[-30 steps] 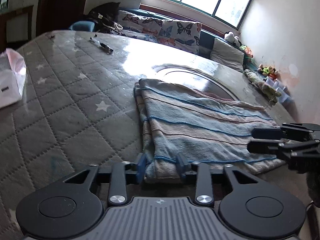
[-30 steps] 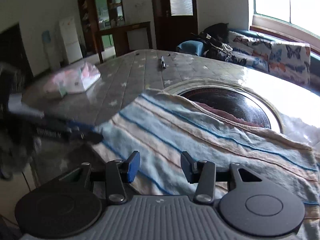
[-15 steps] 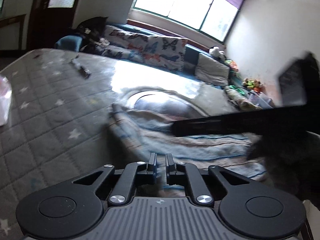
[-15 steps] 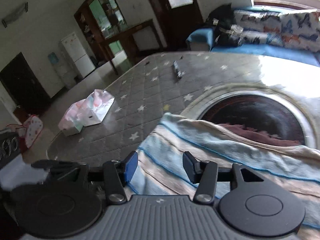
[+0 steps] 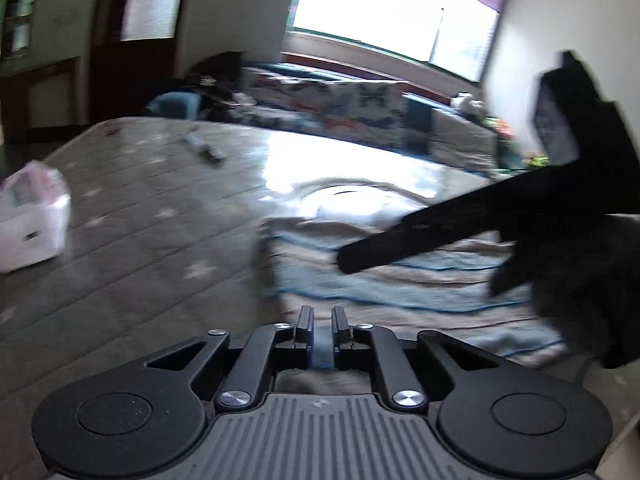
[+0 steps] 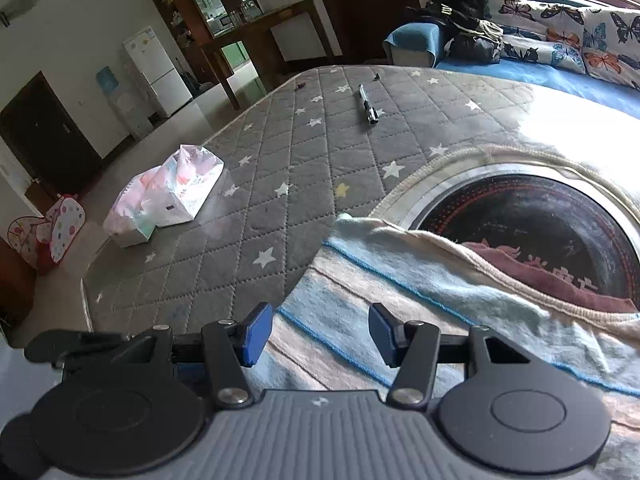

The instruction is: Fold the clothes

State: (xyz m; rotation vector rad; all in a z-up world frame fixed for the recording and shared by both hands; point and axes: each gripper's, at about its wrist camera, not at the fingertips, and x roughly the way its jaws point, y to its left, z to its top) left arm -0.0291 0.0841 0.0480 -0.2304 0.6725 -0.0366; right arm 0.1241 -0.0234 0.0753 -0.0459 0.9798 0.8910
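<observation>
Grey star-quilted table (image 6: 280, 152), striped garment (image 6: 400, 280) on it.
Pen (image 6: 367, 103), tissue pack (image 6: 168, 196) apart; sofa (image 6: 560, 40) behind. Right tongs (image 6: 321, 334) released, opening; left tongs (image 5: 321, 326) nearly clenched, grip unclear.

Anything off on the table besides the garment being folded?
A pen-like tool lies loose on the star-quilted table cover, and a crumpled plastic pack sits near its edge. The striped garment lies partly over the round dark inset. Nothing looks spilled or damaged.
</observation>
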